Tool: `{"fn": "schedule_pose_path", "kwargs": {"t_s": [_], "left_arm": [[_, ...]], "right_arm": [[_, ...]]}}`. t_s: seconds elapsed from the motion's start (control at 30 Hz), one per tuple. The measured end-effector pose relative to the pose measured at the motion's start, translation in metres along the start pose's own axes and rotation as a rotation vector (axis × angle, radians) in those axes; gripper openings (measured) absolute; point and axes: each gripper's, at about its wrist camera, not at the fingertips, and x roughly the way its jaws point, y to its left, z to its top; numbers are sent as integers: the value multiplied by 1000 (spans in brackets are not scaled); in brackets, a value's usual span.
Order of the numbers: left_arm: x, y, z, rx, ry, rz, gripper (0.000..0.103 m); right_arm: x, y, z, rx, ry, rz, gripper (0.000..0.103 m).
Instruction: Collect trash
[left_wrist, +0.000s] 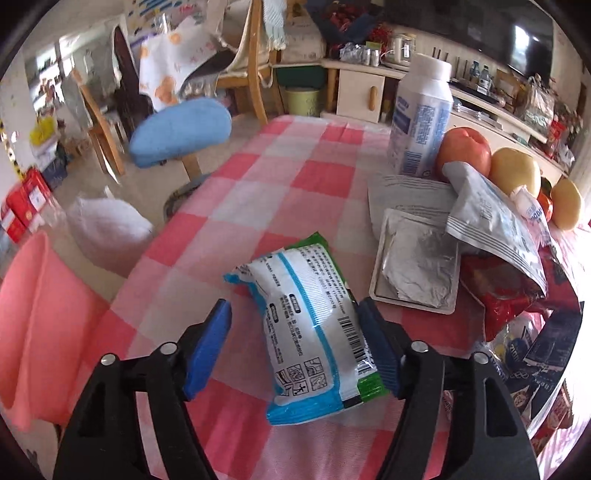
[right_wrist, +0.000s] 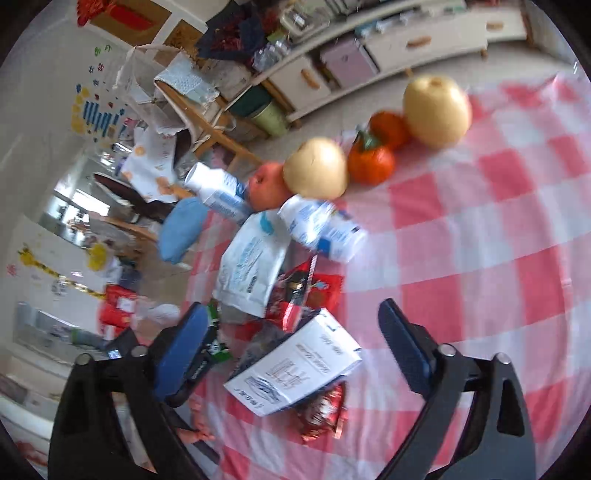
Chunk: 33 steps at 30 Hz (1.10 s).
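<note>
Careful: your left gripper gapes around the white-blue-green plastic wrapper on the pink checked tablecloth, only one pad seemingly touching, so closing may skid it away. Your right gripper, also spread, hovers over the white printed paper packet; blur hides contact, and you may snag the red foil wrapper beneath.

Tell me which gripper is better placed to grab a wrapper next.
Left. The left gripper already straddles the blue-and-white snack packet, one pad apparently touching it. The right gripper hangs open over the white box, blurred.

Checked tablecloth bears wrappers, bottle, fruit.
</note>
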Motion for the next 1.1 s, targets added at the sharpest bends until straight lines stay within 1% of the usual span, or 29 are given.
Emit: {"fn": "schedule_pose_path", "kwargs": {"t_s": [0.03,0.1,0.2,0.27,0.3,0.37,0.43,0.5,0.53,0.6,0.67,0.77,0.8,0.83,0.87,1.1], "left_arm": [[1,4,1,-23,10,-12,76],[6,9,2,-58,33,-42,77],[14,15,4,-111,71,-82,80],[16,14,5,-110,71,-86,80],[17,14,5,-111,70,-90,81],[20,13,8,-114,66,-90,81],[23,11,10,-102,65,-88,81],[26,8,11,-80,63,-86,81],[26,7,12,-70,61,-84,80],[26,2,11,-35,56,-61,72],[25,0,12,-24,53,-66,67],[25,-1,13,-20,52,-62,66],[25,-2,13,-18,54,-59,63],[25,-3,14,-15,52,-54,62],[24,-3,14,-14,51,-57,61],[22,1,12,-22,41,-70,56]], "right_arm": [[6,0,1,10,15,7,71],[18,-1,1,22,32,25,69],[29,-2,4,38,36,57,59],[35,-3,6,48,40,58,54],[41,-4,7,54,50,62,52],[46,-4,8,61,63,78,45],[52,-2,9,46,77,76,42],[60,0,11,36,97,75,42],[63,1,11,31,108,82,42],[72,4,9,6,139,60,42],[77,8,6,-23,148,38,42],[80,15,6,-46,141,34,42],[80,16,6,-49,135,35,42],[80,16,5,-51,132,31,37],[82,16,5,-52,134,22,30],[81,13,3,-19,132,47,21]]}}
